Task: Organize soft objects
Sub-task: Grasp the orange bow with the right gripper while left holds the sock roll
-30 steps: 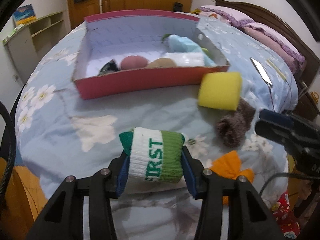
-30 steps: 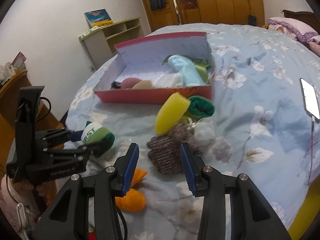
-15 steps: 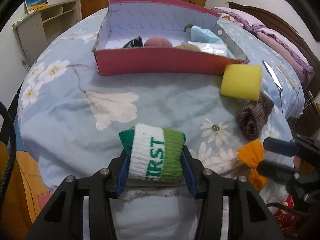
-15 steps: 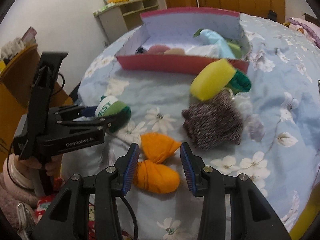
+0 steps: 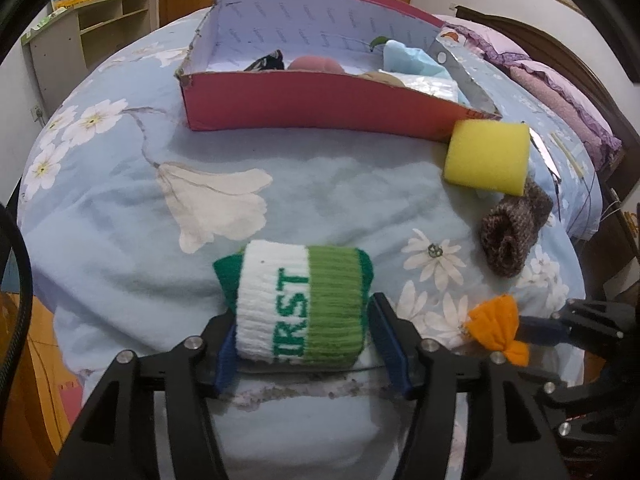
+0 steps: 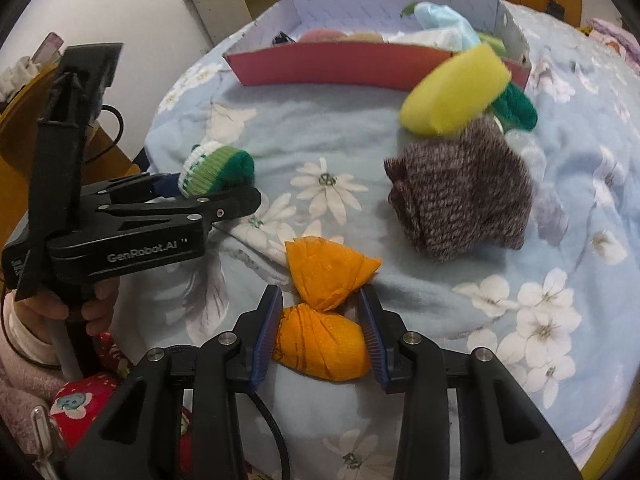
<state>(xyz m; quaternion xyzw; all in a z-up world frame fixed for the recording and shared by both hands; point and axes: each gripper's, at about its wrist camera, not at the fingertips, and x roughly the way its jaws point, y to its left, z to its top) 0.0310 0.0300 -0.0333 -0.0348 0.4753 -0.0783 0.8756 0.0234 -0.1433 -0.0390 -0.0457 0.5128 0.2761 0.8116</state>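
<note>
Item: left gripper (image 5: 303,350), jaws opening; the rolled green-and-white knitted sock lettered "RST" (image 5: 298,300) is sitting between the blue pads, lying on the pale blue floral bedspread (image 5: 120,216) near the bed's near edge. The right pad is standing clear of the wool; contact at the left pad is hard to tell, so this is reading as a release

Item: right gripper (image 6: 320,330), jaws closing around the orange knotted cloth bundle (image 6: 324,308); the bundle's lower lobe is lying between the pads, the left pad touching it and the right one just beside it, not yet squeezing

Item: pink-walled cardboard box with pale lilac lining (image 5: 320,100), standing farther up the bed, already holding a dark patterned piece (image 5: 268,60), a pink rounded piece (image 5: 316,66) and a light blue cloth (image 5: 412,60)

Progress, judged: partly done. Several soft pieces are lying in the box; still outside are the sock, the orange bundle, a yellow foam sponge block (image 6: 452,92), a brown-grey knitted roll (image 6: 460,200) and a dark green knitted piece (image 6: 516,108) behind the sponge

Room: a broad bare stretch of bedspread is lying between the grippers and the box's near wall. The sponge is sitting just beside the box's near right corner. Both grippers are working close to the bed's near edge, and close to each other
</note>
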